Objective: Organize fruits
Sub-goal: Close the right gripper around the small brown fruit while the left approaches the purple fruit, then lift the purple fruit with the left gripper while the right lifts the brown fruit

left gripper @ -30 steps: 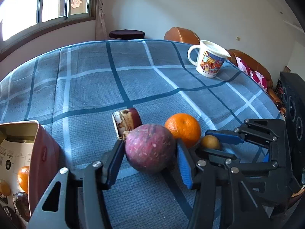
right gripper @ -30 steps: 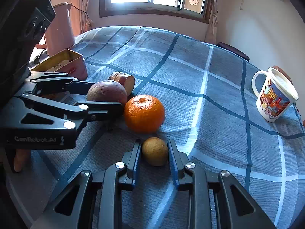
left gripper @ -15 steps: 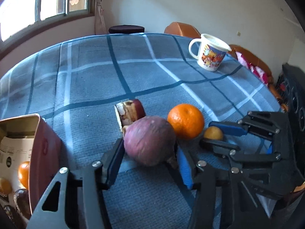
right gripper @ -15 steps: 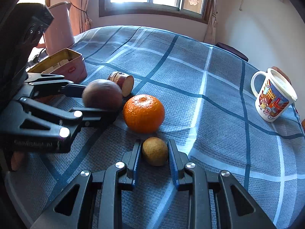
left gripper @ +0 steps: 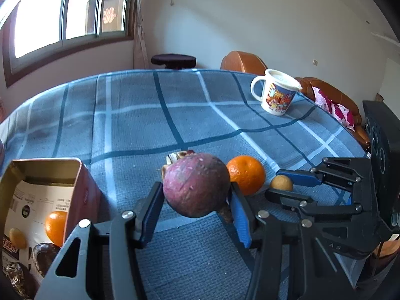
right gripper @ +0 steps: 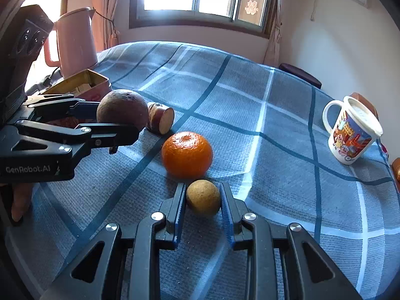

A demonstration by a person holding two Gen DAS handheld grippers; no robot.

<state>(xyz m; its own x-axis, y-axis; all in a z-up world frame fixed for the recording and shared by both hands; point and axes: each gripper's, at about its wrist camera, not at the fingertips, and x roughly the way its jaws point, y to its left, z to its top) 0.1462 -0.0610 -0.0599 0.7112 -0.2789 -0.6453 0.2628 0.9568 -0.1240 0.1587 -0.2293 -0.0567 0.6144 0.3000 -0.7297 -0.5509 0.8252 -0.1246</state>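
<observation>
blue checked tablecloth [left gripper: 140, 125], left gripper [left gripper: 196, 207] tight around purple fruit [left gripper: 196, 183], right gripper [right gripper: 203, 208] clamped on small brown fruit [right gripper: 203, 197]

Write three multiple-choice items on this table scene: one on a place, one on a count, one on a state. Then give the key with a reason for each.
1. Where is the mug?
A. inside the tin
B. on the checked cloth, apart from the fruit
C. in the right tongs

2. How many whole oranges lie loose on the cloth?
A. one
B. two
C. three

3. What state are the left tongs in?
A. open and empty
B. shut on the purple fruit
C. shut on the mug

Key:
1 B: the mug stands alone on the cloth.
2 A: only one orange lies there; another sits in the tin.
3 B: both pads press the purple fruit, held clear of the cloth.
</observation>
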